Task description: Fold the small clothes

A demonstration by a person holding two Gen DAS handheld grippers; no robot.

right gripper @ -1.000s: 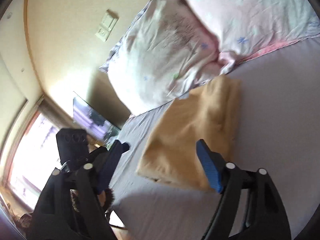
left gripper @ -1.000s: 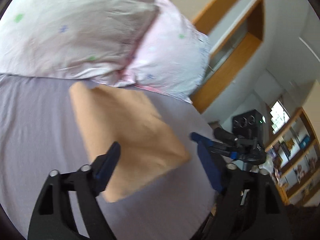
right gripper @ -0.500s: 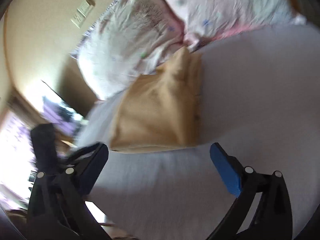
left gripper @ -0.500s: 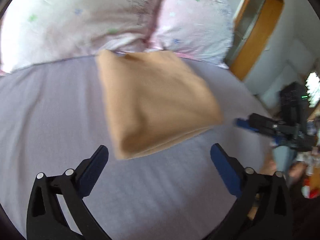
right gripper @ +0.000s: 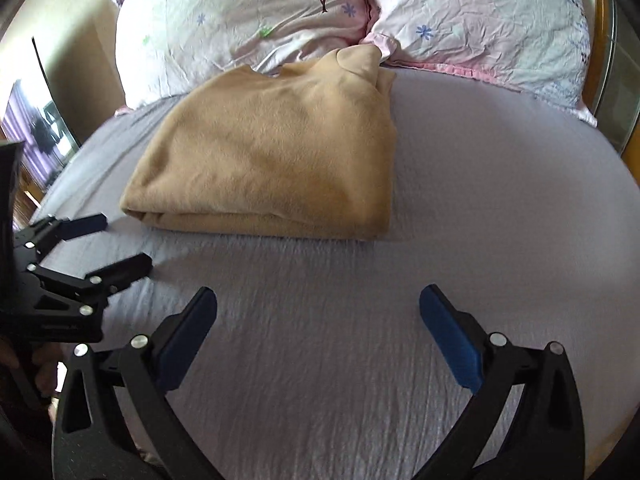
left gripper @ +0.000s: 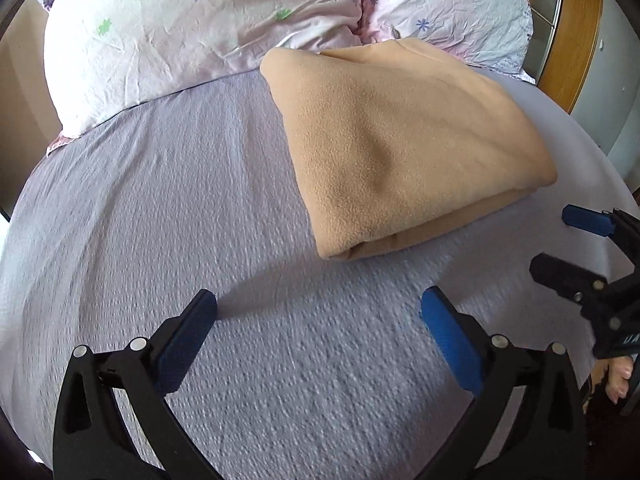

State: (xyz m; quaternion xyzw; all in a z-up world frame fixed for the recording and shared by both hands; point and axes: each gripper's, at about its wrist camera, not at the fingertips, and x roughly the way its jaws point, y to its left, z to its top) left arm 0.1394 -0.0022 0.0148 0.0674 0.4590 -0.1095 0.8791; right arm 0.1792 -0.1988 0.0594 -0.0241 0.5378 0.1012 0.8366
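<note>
Both my left tongs (left gripper: 318, 312) and right tongs (right gripper: 318, 308) are spread, gripping nothing. Tan fleece garment (right gripper: 272, 152), folded, lies on the bed (right gripper: 500, 200) at 12 o'clock, touching the pillows (right gripper: 280, 12). Judged soft, light, limp; I'd pinch the near folded edge, through all layers.

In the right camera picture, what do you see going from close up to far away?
Right tongs → bedsheet → folded tan garment → pillows

Soft daylight, mild motion blur up close, fisheye bending at edges.
</note>
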